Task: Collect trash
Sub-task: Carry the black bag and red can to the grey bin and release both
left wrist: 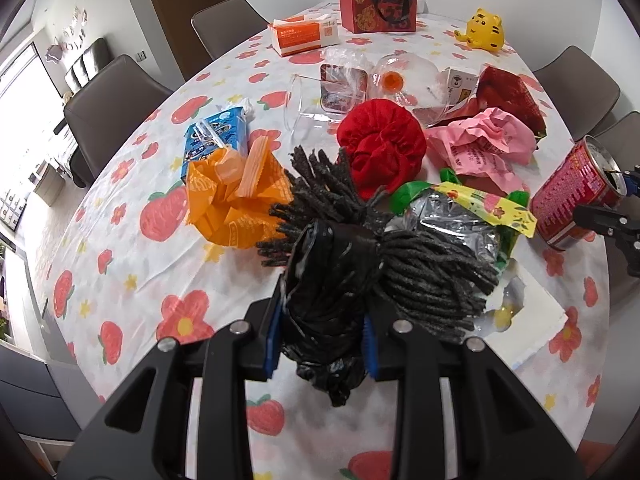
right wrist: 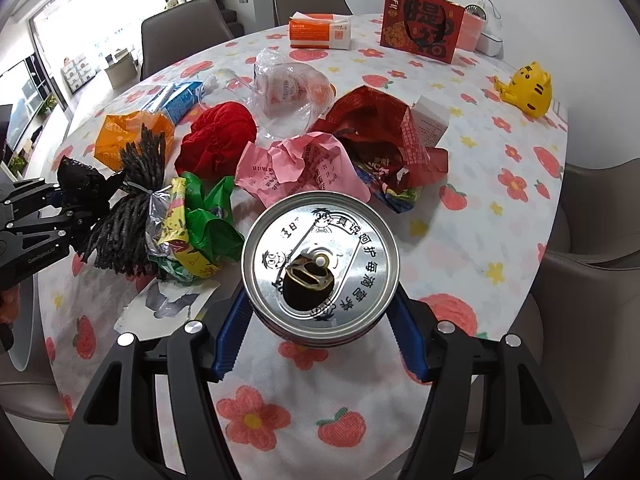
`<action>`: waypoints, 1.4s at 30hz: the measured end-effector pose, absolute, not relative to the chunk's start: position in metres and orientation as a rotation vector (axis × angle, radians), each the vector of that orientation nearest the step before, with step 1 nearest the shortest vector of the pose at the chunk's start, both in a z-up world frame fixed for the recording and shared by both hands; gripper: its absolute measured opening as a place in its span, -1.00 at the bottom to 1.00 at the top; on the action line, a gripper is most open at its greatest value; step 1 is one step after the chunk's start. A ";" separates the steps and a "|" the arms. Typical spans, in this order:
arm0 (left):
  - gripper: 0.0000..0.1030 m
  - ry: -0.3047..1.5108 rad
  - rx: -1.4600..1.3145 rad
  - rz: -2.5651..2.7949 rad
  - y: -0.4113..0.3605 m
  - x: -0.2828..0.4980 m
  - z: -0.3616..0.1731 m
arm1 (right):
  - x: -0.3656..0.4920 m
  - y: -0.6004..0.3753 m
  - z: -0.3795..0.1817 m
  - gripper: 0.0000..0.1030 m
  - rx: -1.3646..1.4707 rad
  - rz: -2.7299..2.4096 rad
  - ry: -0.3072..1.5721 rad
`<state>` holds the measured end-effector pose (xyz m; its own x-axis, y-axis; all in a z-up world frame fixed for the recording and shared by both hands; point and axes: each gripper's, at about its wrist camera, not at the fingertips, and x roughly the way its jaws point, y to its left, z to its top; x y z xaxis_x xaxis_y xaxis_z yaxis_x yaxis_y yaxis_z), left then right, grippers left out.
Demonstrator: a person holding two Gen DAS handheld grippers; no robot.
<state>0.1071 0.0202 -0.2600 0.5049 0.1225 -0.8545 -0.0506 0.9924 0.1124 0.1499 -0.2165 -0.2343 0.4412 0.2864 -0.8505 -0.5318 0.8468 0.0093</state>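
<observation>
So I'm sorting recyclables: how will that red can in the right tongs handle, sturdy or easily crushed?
The red can is already opened, so it is probably empty and light. Thin metal walls would likely dent if the right tongs squeeze hard. Being round, it would probably roll if laid on its side on the table.

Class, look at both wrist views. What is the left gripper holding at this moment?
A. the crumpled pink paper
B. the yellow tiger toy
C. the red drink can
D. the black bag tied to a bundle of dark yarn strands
D: the left gripper is shut on the black bag tied to the dark yarn bundle, while the red drink can sits in the right gripper.
</observation>
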 end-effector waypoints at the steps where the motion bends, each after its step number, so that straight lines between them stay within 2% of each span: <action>1: -0.38 1.033 0.073 0.102 0.020 0.106 -0.258 | 0.147 -0.216 -0.229 0.21 -0.276 0.522 0.984; 14: -0.38 0.946 0.025 0.138 0.037 0.052 -0.219 | 0.095 -0.173 -0.161 0.21 -0.327 0.711 0.868; 26: -0.38 0.929 -0.094 0.409 0.123 -0.078 -0.200 | 0.012 -0.050 -0.144 0.21 -0.443 1.043 0.808; 33: -0.38 0.974 -0.187 0.600 0.179 -0.169 -0.214 | -0.057 0.039 -0.161 0.21 -0.537 1.271 0.814; 42: -0.38 1.065 -0.312 0.745 0.227 -0.253 -0.264 | -0.124 0.123 -0.231 0.22 -0.725 1.409 0.898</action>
